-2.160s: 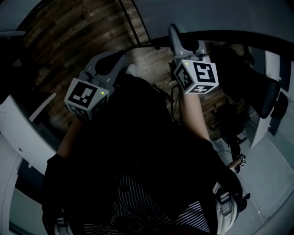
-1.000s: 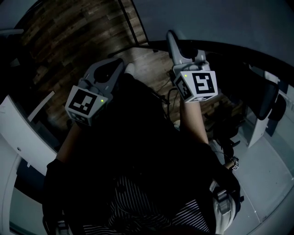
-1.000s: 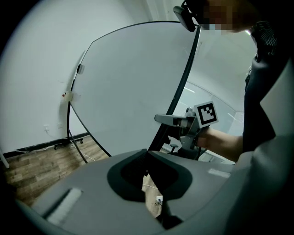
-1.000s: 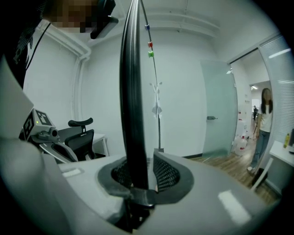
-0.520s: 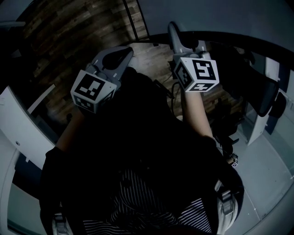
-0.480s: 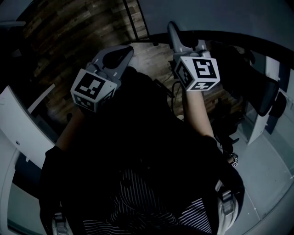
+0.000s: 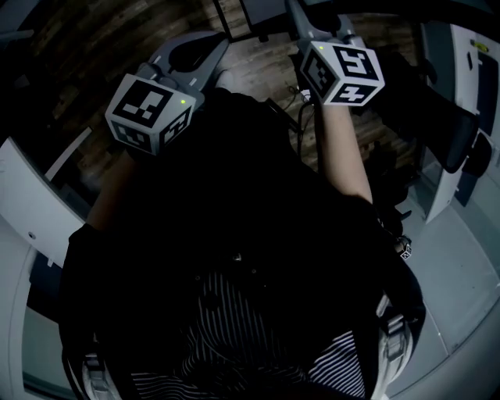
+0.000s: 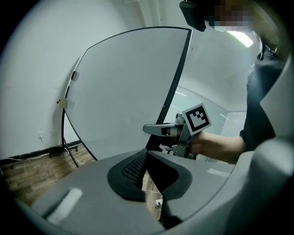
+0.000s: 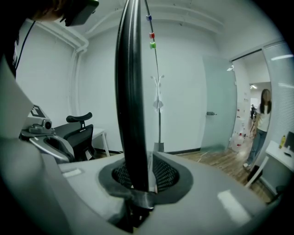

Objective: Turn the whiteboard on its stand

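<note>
The whiteboard [image 8: 124, 92] stands on the wooden floor, a large pale panel with a thin black frame [image 8: 177, 87]. In the right gripper view that frame [image 9: 133, 92] runs upright between the pads, and my right gripper [image 9: 140, 181] is shut on it. The left gripper view shows the same grip from the side, right gripper [image 8: 158, 130] on the board's edge. My left gripper [image 8: 149, 176] hangs short of the board, open, with only floor showing in its narrow gap. In the head view the left gripper [image 7: 205, 58] and right gripper [image 7: 301, 16] point away from the person's dark torso.
A black office chair [image 9: 78, 128] and a white desk stand left of the board. Coloured magnets [image 9: 150, 32] sit high on its edge. A person [image 9: 262, 124] stands far right by a doorway. A cable [image 8: 69, 148] trails along the floor by the wall.
In the head view both grippers now sit nearer the top of the picture and look larger. The right gripper stays at the board's edge.
</note>
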### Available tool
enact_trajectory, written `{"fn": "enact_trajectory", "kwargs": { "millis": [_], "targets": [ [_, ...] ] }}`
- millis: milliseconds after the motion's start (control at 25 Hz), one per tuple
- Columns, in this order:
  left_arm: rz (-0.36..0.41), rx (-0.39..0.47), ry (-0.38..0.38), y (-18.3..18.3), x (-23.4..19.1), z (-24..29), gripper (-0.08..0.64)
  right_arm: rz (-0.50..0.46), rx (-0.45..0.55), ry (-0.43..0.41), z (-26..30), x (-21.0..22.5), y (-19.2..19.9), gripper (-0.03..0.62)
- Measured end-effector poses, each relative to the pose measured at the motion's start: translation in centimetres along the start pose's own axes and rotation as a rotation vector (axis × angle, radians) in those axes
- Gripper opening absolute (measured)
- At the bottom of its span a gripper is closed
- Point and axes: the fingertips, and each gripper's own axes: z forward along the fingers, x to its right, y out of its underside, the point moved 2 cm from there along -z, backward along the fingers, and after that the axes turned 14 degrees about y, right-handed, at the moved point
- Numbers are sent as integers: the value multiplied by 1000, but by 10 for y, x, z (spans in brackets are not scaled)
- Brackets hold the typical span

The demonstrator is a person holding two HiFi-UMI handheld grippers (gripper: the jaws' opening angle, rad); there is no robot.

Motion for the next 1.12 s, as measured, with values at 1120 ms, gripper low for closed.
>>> {"fn": "enact_trajectory", "kwargs": {
  "millis": [1120],
  "targets": [
    [143,-43,185,-5,49,8,-3,221,-12,-96,-114,-37,49,127]
  ]
}}
